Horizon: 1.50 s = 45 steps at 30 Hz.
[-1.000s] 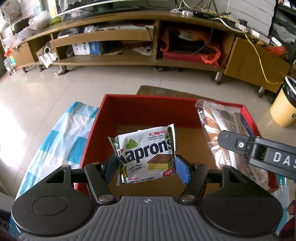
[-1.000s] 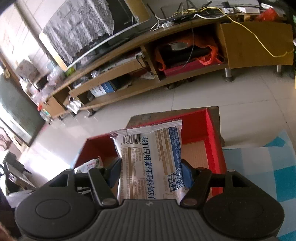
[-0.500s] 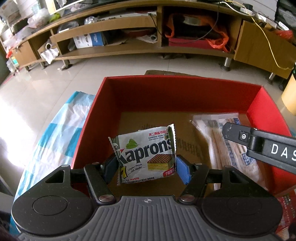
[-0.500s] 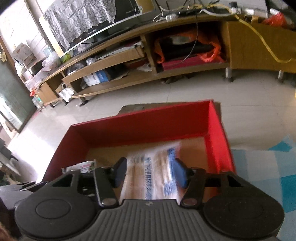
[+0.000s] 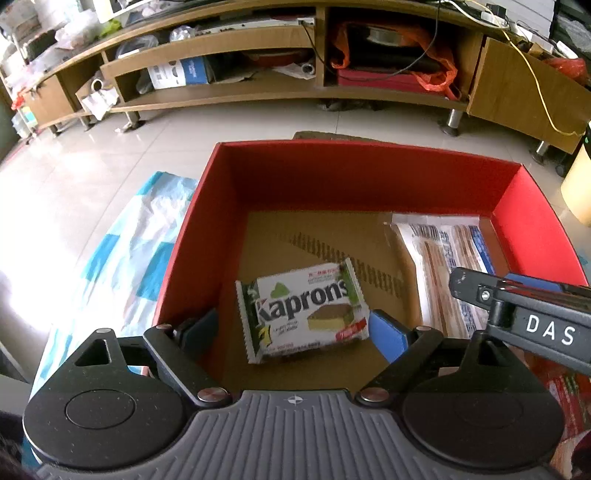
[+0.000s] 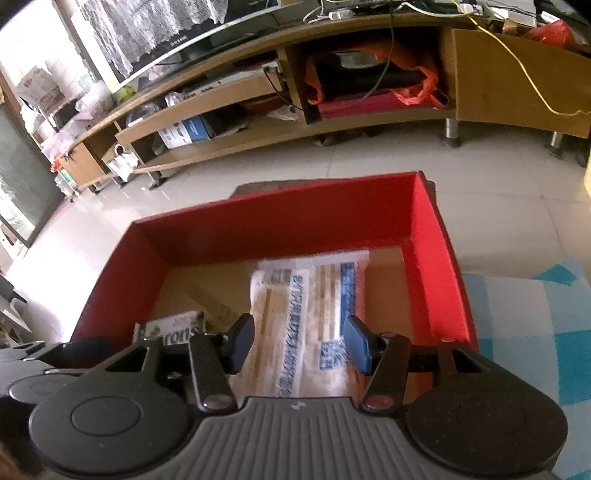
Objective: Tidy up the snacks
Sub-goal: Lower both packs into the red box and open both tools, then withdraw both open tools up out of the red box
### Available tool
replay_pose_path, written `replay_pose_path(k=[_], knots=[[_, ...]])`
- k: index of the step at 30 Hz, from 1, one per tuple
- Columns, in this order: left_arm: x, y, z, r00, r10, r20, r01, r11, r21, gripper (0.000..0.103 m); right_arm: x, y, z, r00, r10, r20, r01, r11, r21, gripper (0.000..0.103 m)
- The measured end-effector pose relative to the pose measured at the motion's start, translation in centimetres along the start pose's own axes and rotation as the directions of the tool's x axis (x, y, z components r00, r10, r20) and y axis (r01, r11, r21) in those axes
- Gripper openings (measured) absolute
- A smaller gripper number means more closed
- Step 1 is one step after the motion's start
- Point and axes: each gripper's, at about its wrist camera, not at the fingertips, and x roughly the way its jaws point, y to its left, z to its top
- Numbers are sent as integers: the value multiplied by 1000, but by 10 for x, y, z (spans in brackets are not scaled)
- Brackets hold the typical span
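We have just spread the left gripper wide, so the wafer pack lies free in the red box; the right gripper straddles the long packet, pads seemingly clear, leaving snacks side by side

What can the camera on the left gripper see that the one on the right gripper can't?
Only the left view shows the whole white and green Kaprons wafer packet lying flat, plus the right gripper's black arm marked DAS. Only the right view shows the lace-draped television. Both show the red cardboard box and the long clear biscuit packet inside it.
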Motion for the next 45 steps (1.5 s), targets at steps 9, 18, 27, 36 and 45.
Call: replay_pose_path(k=[9,18,27,36,45], knots=[[-9,6,-15,998,-30,-52,30,1000,-11,92,-18,-4,-17,999,11,-53,-9,999,38,52],[-28,12,-29,996,-62,-62,61,998,-16,93,-38,4,-30,995,25,-99,-28,999,-27,54],[-57,18,-42,993,-117,-5,117,991,-58,93,-83,-2,-29,997,71,3,-71,997,5,54],[-96,23,-64,984,-171,42,173,983,-54,94,-123,3,-64,1000,23,8,-23,997,-80,54],[-110,40,-88,984,-176,33,177,982,-61,96,-123,-9,-97,997,15,-76,-22,995,-94,54]])
